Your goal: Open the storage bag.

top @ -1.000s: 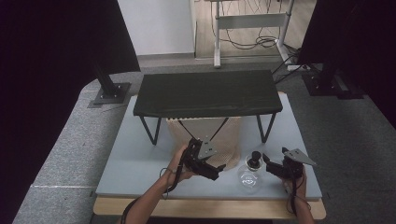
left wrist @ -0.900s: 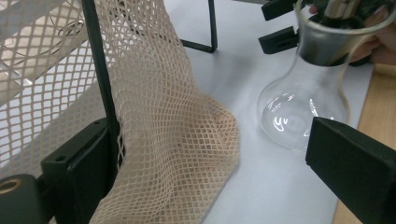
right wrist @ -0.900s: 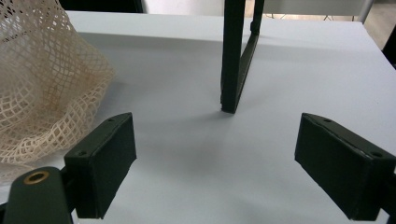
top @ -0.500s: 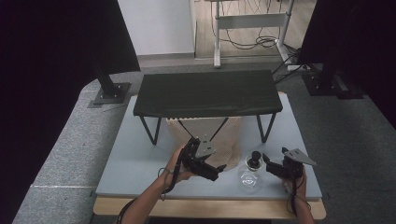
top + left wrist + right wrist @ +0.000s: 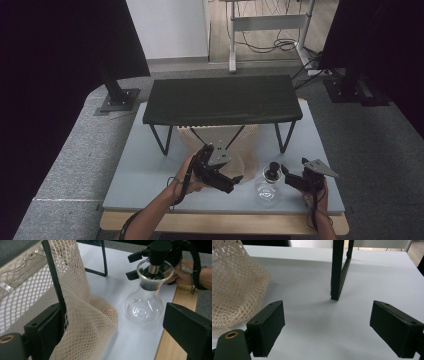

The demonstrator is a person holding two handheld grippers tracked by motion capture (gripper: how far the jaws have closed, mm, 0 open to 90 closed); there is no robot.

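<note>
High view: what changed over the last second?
Almost nothing visibly changed. The left gripper stays at the net bag with jaws apart, and the right gripper stays open beside the glass flask. Flask, bag and black rack kept their places.

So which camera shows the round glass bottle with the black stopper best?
The left gripper view: the round clear glass flask with a black stopper is close and whole there. In the high view it is tiny, between the grippers.
</note>
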